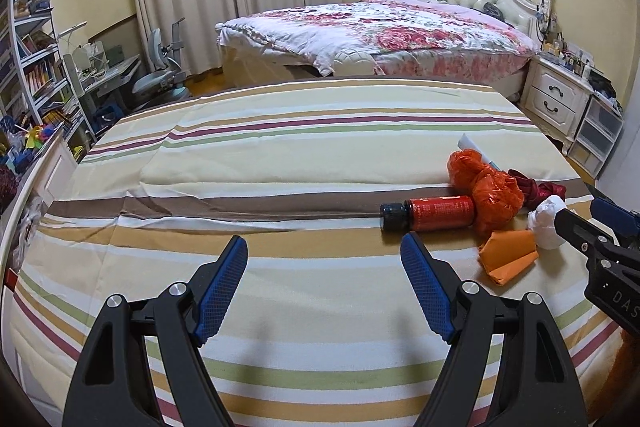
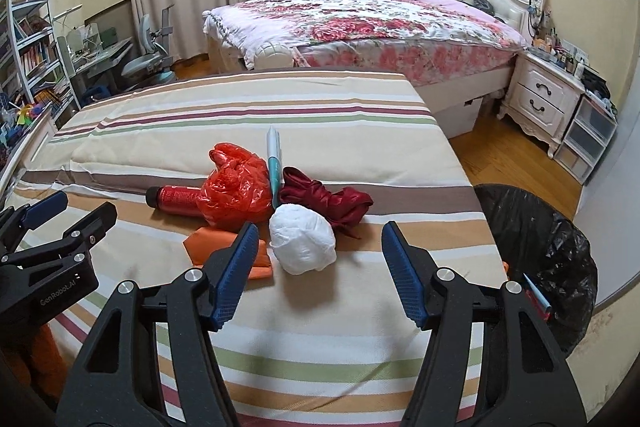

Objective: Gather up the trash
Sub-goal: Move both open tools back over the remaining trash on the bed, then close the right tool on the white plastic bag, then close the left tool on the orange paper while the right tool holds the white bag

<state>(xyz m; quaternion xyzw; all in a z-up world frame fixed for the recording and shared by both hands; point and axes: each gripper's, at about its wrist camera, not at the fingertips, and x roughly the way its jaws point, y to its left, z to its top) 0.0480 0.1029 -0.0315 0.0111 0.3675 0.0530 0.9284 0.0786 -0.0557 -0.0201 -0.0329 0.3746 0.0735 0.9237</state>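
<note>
A pile of trash lies on the striped bed cover (image 1: 280, 155): a red bottle (image 1: 436, 213) with a black cap, a crumpled orange-red plastic bag (image 2: 234, 193), a dark red wad (image 2: 324, 201), a white crumpled ball (image 2: 302, 247), a folded orange paper (image 1: 508, 257) and a teal-and-white tube (image 2: 274, 155). My left gripper (image 1: 325, 243) is open over bare cover, left of the bottle's cap, nothing between its fingers. My right gripper (image 2: 321, 230) is open with the white ball just ahead between its fingertips, the pads clear of it. Its left finger overlaps the orange paper.
A bin with a black liner (image 2: 540, 239) stands on the wooden floor off the bed's right edge, some items inside it. Beyond are a floral bed (image 2: 360, 27), a white nightstand (image 2: 540, 103), a desk with a chair and bookshelves at the left.
</note>
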